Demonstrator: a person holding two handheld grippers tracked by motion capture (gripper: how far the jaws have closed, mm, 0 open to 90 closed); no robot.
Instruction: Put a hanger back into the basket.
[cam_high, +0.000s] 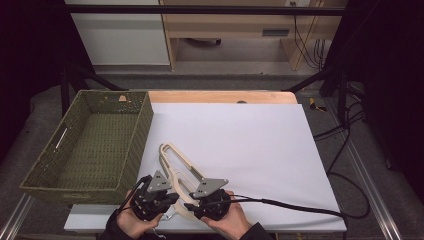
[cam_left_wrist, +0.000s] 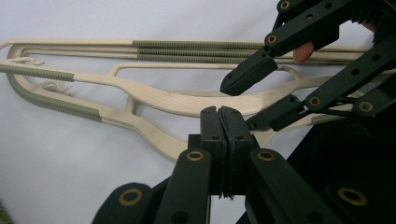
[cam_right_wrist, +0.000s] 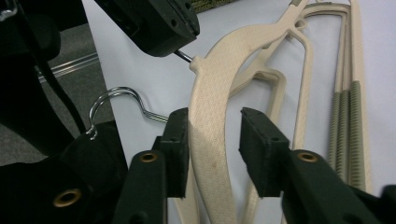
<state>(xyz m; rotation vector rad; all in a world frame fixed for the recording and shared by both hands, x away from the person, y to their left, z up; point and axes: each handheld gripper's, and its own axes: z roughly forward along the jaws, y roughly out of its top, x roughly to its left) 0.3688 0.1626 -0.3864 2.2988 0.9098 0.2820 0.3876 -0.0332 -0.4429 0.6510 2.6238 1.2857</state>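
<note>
Beige plastic hangers lie stacked on the white sheet near its front edge. The top hanger has a broad textured shoulder and ribbed green grip strips. My left gripper is shut, and in the right gripper view the top hanger's metal hook stem runs into its jaws. My right gripper is open and straddles the hanger's shoulder; its left pad is close against the plastic, with a gap at the right pad. In the high view both grippers meet at the hangers' hook end.
A green woven basket stands at the left, its right wall beside the hangers' far ends. A second chrome hook curls out beneath, near the sheet's edge. Black cables trail off to the right. Bare white sheet stretches to the right and back.
</note>
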